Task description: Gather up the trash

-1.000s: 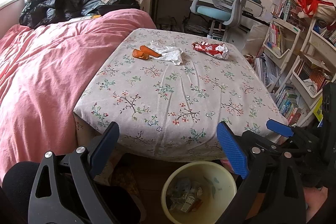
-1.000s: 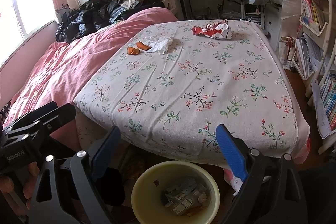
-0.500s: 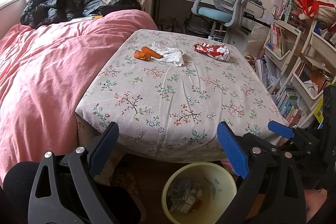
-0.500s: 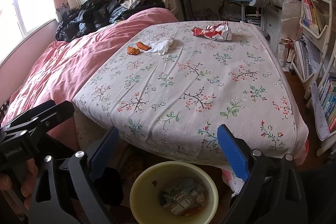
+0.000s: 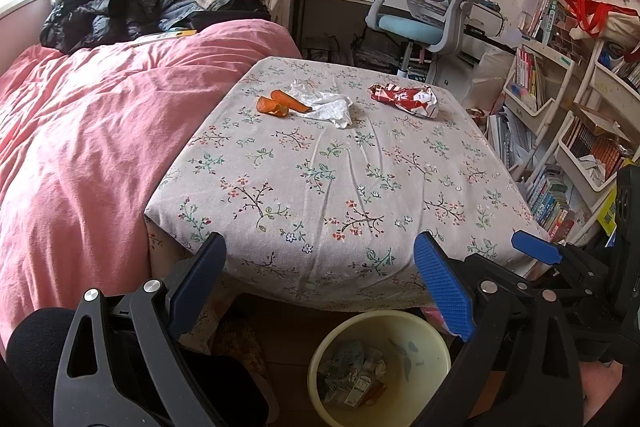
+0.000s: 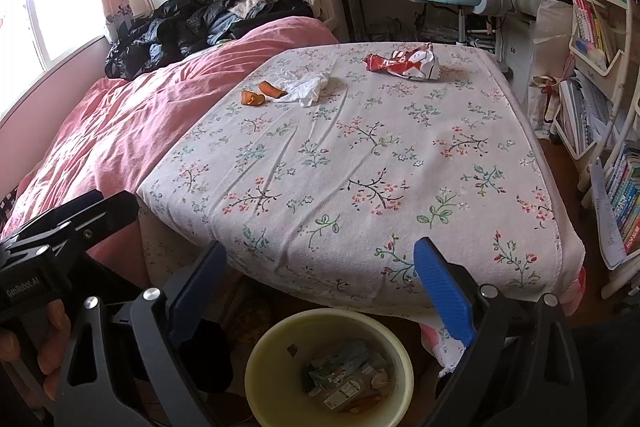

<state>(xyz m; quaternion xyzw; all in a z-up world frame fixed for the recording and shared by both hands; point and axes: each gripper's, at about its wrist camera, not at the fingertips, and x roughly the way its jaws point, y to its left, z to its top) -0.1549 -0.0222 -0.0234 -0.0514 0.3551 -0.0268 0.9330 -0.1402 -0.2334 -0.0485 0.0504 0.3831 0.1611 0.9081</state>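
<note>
Bedding fills most of both views: a rumpled pink quilt (image 5: 80, 131) on the left and a flat floral cloth (image 5: 340, 179) across the centre, its weave creased into soft ridges. Below the cloth's near edge, at the bottom of the frame, a round pale-yellow plastic bin (image 6: 332, 367) holds some crumpled packaging. Both the left gripper (image 5: 320, 283) and the right gripper (image 6: 320, 283) hang spread wide and empty above that bin. I judge the step in hand to be an approach for another pick, with three pieces left. The next move calls for a long reach to the cloth's far side, upper centre of frame. There lie a crinkled red-and-white wrapper (image 5: 404, 99), a limp white tissue (image 5: 324, 103), and curled orange peel (image 5: 280, 103) touching it.
</note>
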